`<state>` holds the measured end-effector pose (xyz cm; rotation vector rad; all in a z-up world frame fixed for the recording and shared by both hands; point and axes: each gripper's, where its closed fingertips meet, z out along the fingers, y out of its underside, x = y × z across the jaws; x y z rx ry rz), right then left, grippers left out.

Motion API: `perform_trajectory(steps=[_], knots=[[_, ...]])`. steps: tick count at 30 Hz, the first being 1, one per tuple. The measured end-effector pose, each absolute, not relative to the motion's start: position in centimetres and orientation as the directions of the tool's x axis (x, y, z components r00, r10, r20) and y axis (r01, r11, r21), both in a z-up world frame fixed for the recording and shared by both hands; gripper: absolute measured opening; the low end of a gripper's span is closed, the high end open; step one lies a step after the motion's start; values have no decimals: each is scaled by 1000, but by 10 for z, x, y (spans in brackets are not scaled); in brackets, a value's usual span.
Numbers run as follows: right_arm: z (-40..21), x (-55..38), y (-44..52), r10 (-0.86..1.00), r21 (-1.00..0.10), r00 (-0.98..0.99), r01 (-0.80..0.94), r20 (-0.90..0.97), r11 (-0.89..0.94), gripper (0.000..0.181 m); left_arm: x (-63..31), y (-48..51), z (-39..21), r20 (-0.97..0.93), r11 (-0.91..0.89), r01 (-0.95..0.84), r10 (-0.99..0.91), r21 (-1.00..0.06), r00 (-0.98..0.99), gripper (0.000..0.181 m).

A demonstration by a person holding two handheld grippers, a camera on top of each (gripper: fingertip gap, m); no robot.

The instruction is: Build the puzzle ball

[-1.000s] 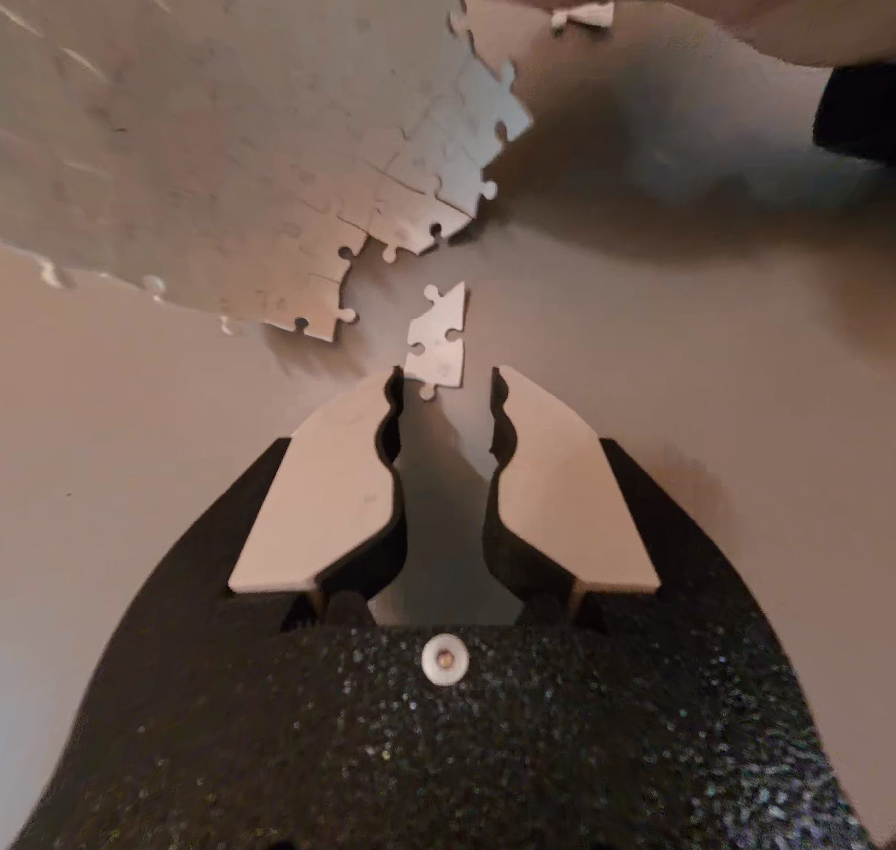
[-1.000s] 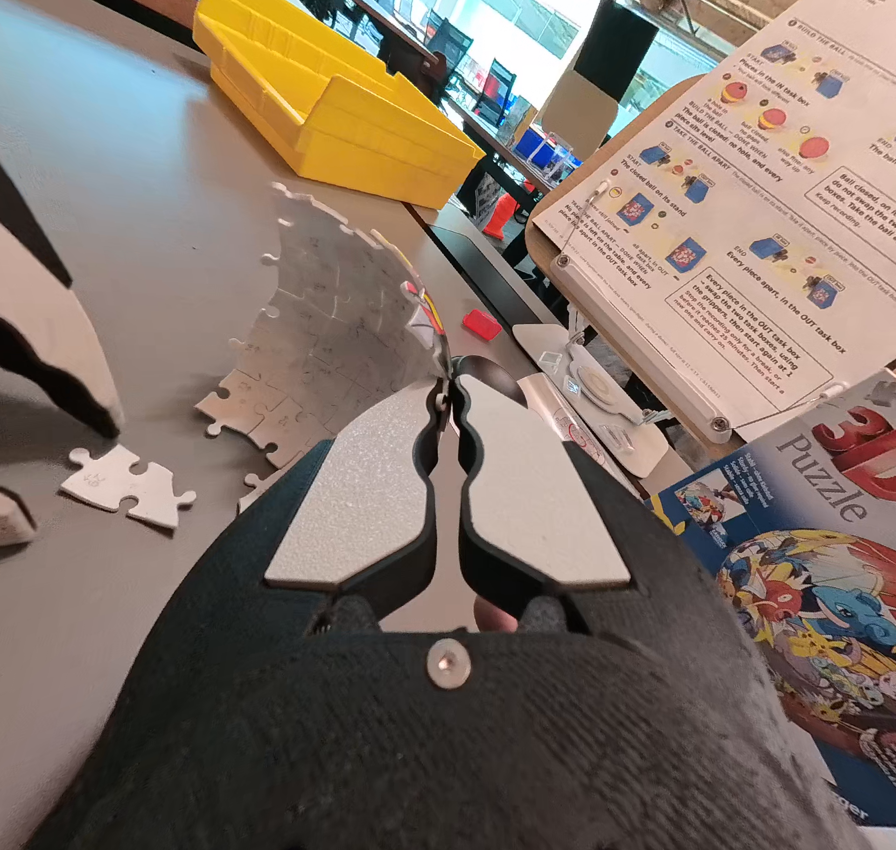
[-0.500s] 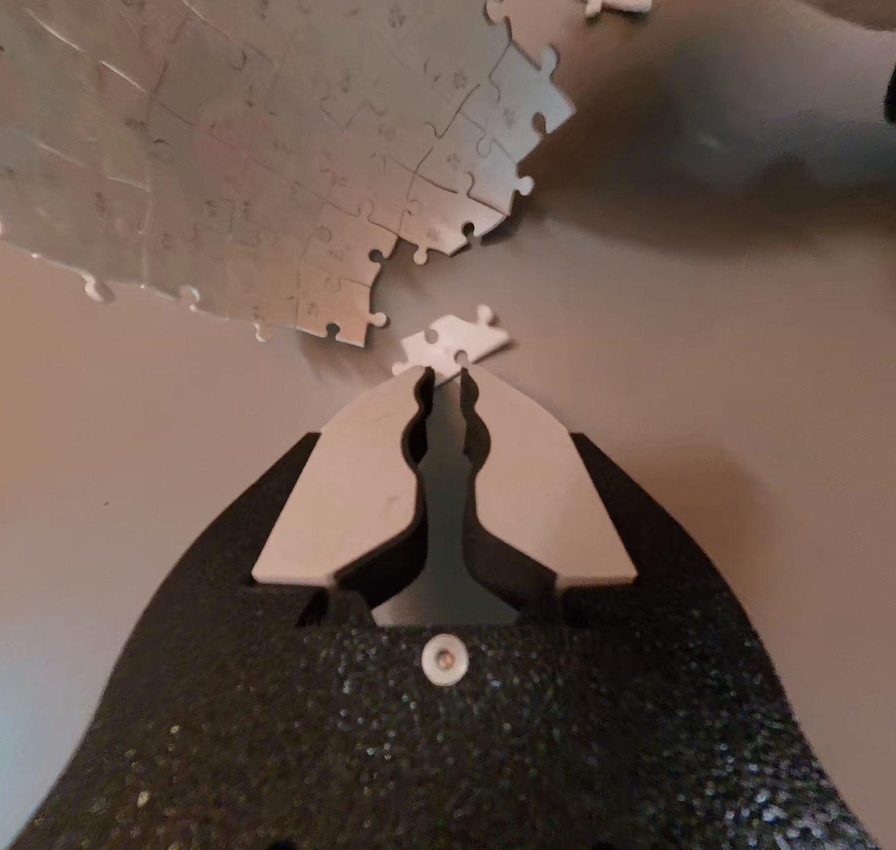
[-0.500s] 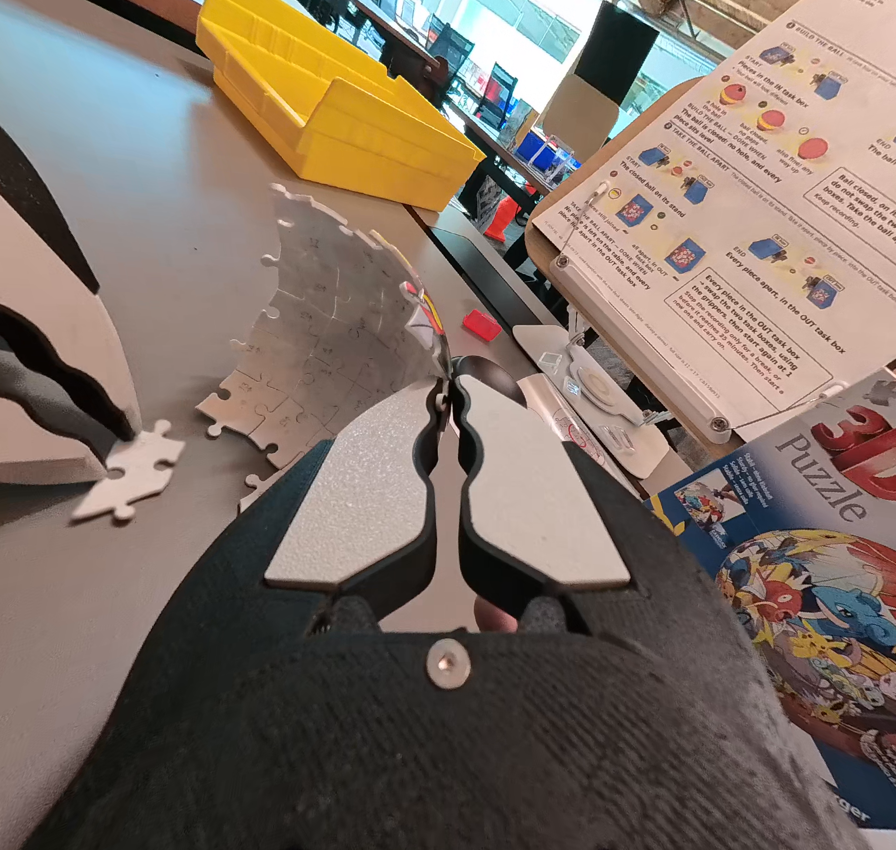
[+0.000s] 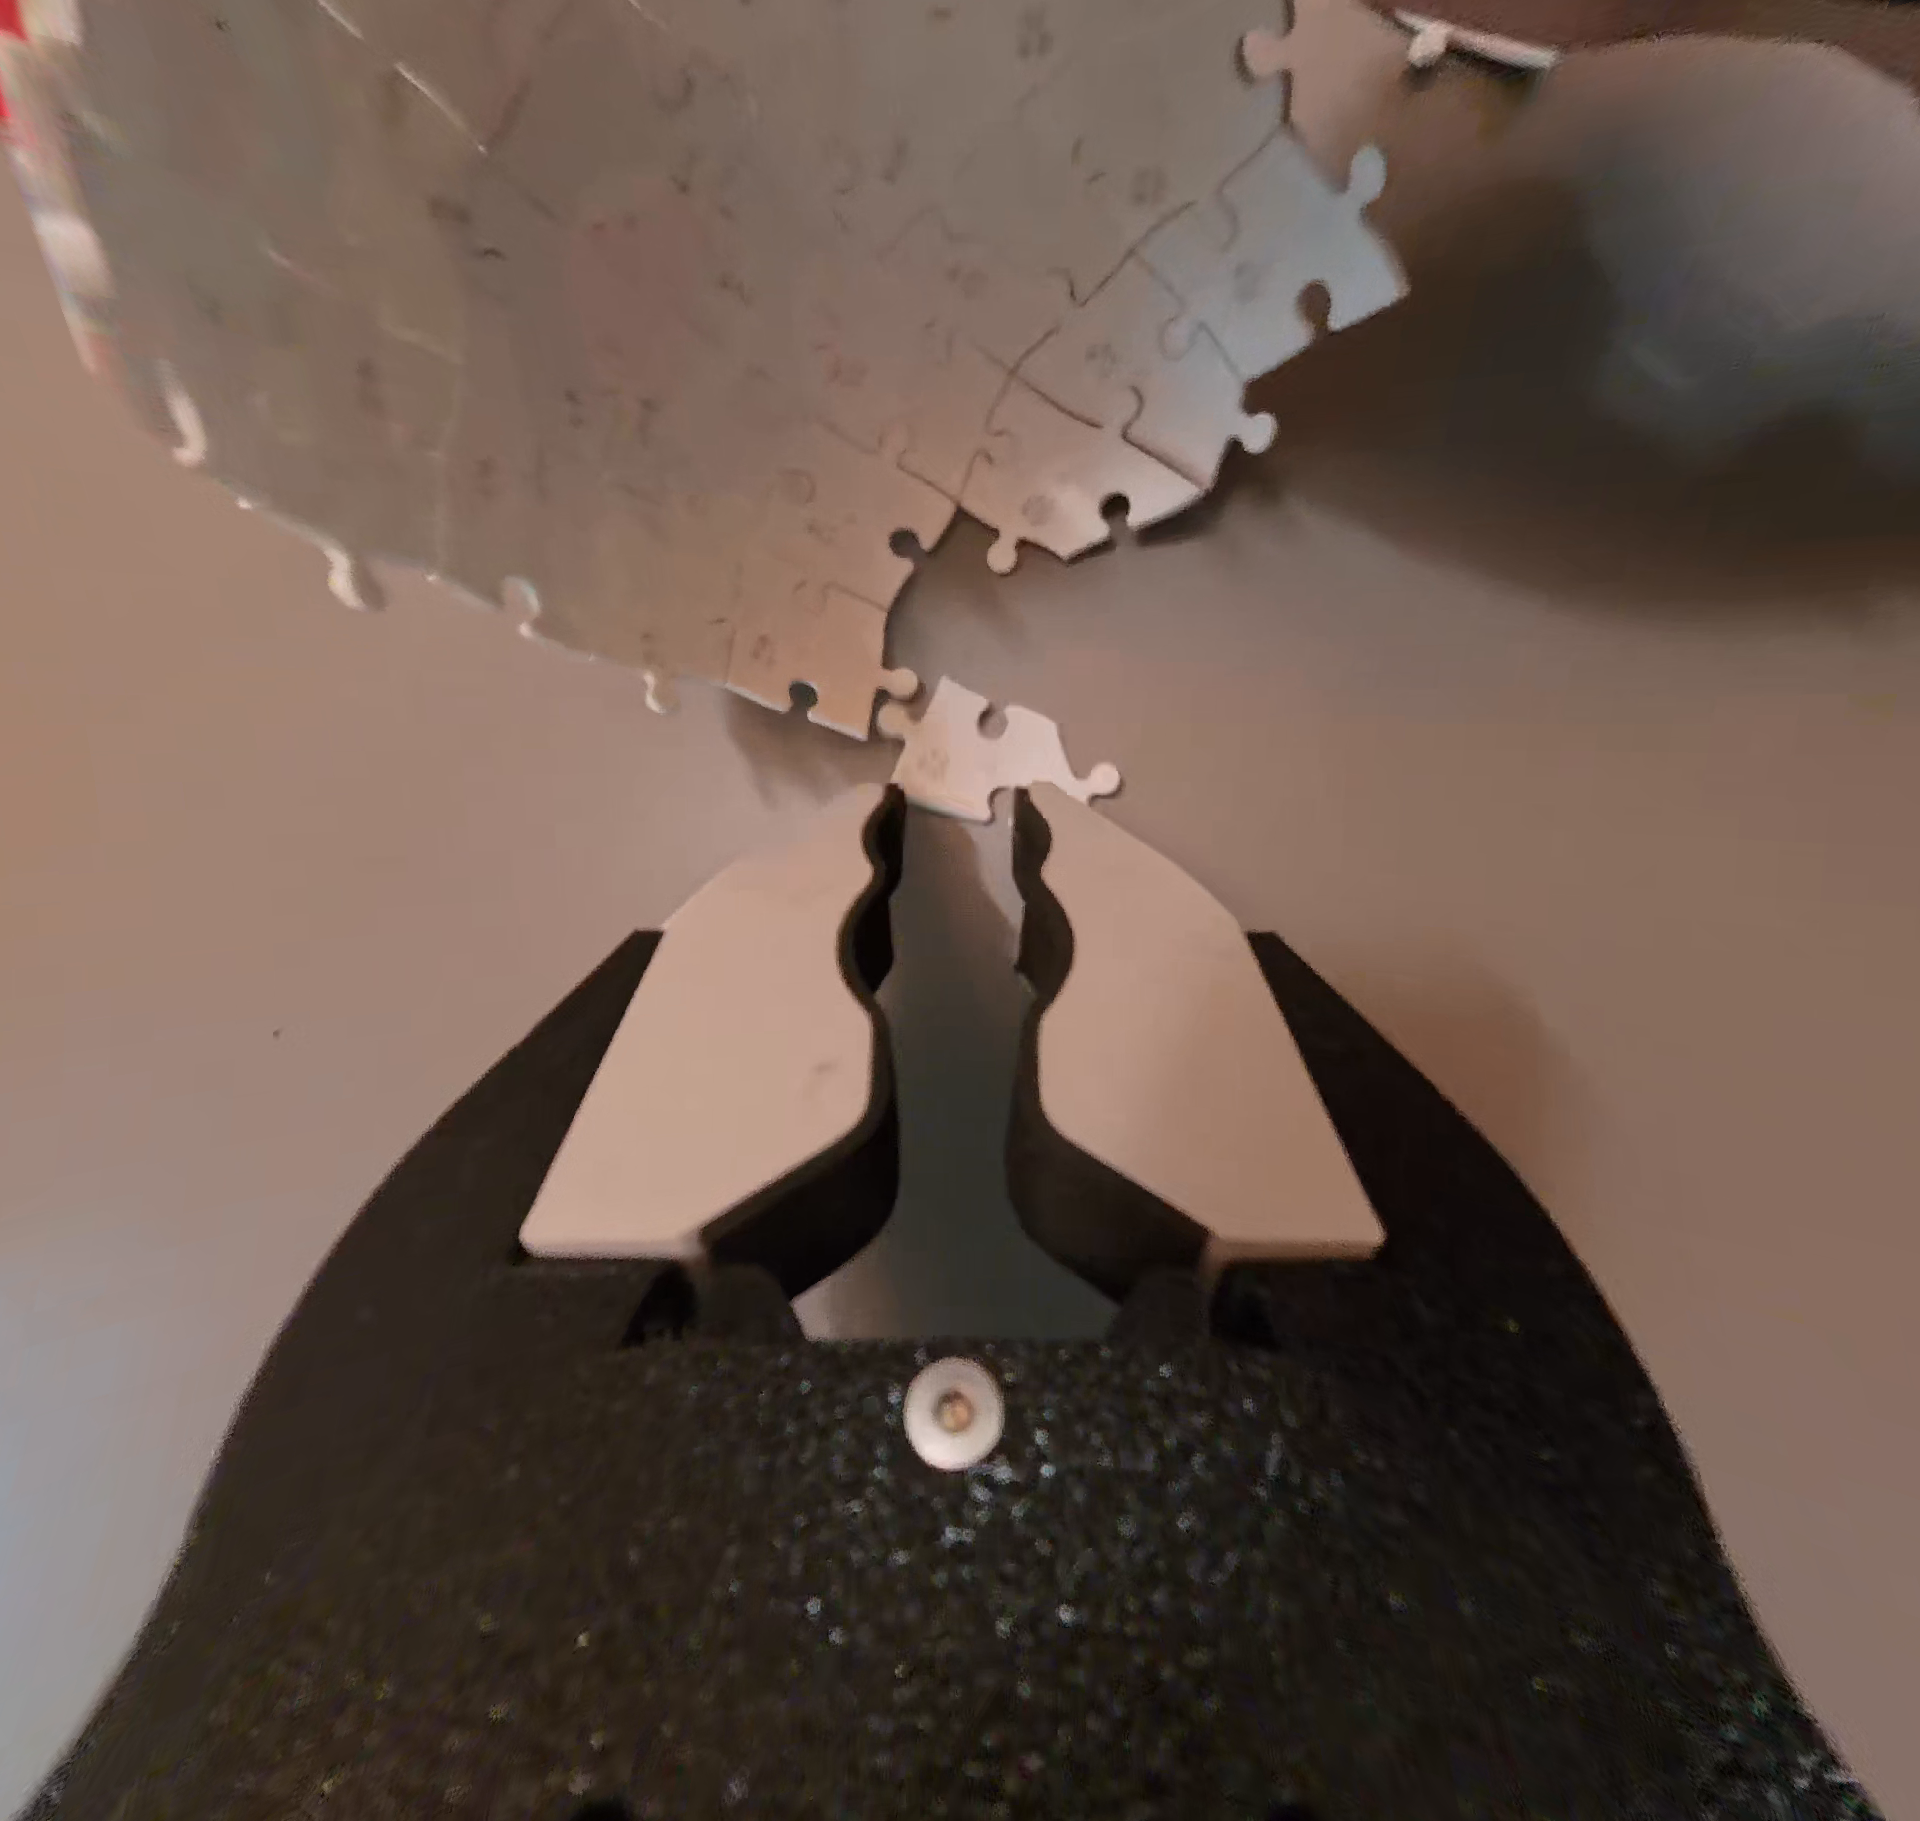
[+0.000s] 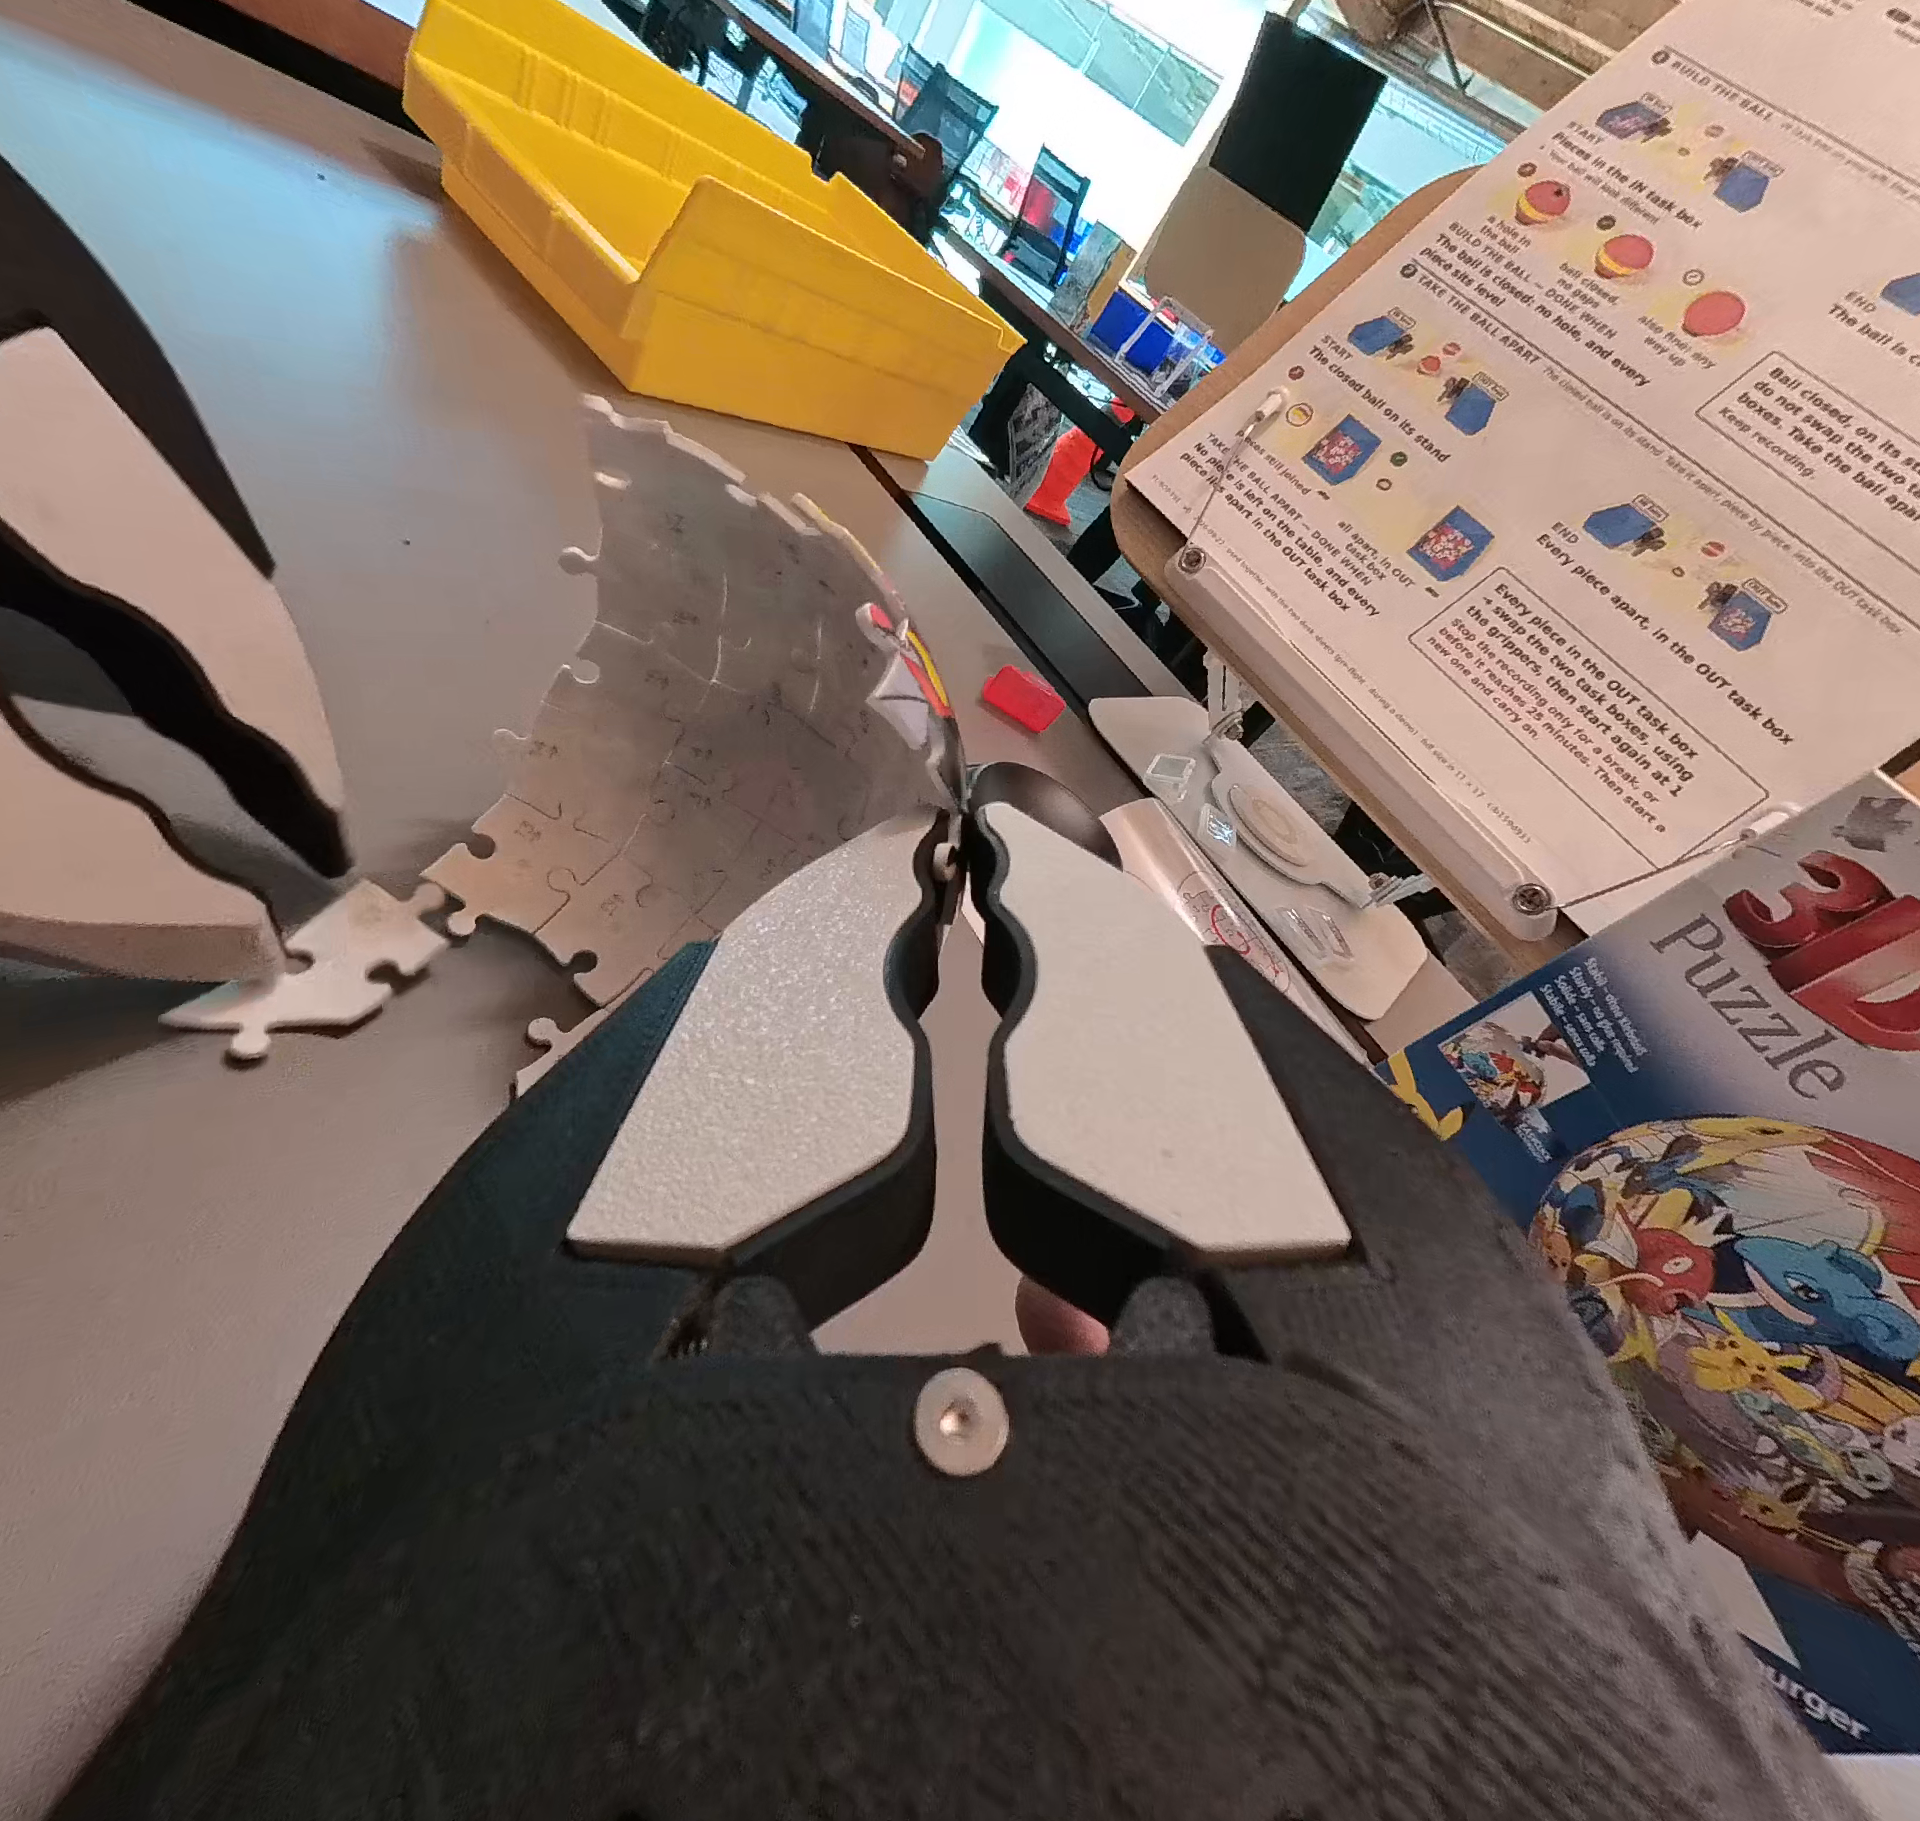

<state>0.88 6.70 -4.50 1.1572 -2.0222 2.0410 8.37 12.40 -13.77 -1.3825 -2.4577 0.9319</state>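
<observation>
Left gripper is pinching a loose piece at its fingertips; jaws aren't fully together, gap is roughly the piece's width, so looks like it's gripping the near edge, though contact is partly hidden by the tips and I'm hedging on how firm it is. Piece is lying nearly flat, just off the table, long axis running left-right across the jaws, one tab sticking out to the right. Dead ahead and slightly left, the shell is sitting with its lowest edge tab touching or just beside the piece's far left corner. So the coming move is forward and a bit left into that notch. Right gripper is clamped on the shell's rim, holding it upright, curved inner face toward the left gripper. Left is the nearer one to the joint; right is only bracing. Beyond the shell: red block, yellow bin, instruction board, box far right
</observation>
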Motion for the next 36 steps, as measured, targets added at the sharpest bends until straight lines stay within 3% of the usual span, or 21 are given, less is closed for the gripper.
perform_trajectory(steps=[3,10,15,31,34,36], knots=[[-45,9,68,-465,-845,-718,-514,518,-147,3,79,124,-139,-107,392,692,822,-606,-559,21],[-46,8,67,-470,-850,-722,-507,508,-141,3,73,130,-131,-49,350,694,873,-629,-485,55],[-46,8,67,-475,-853,-722,-503,504,-140,3,67,133,-138,-27,369,713,878,-596,-477,34],[-44,4,69,-425,-843,-735,-513,529,-164,3,62,137,-141,29,490,605,792,-628,-610,26],[-44,4,70,-417,-842,-737,-510,533,-175,3,65,134,-125,-28,393,630,834,-670,-550,11],[-44,4,70,-412,-838,-734,-515,540,-181,3,69,130,-114,-121,275,673,870,-687,-478,11]])
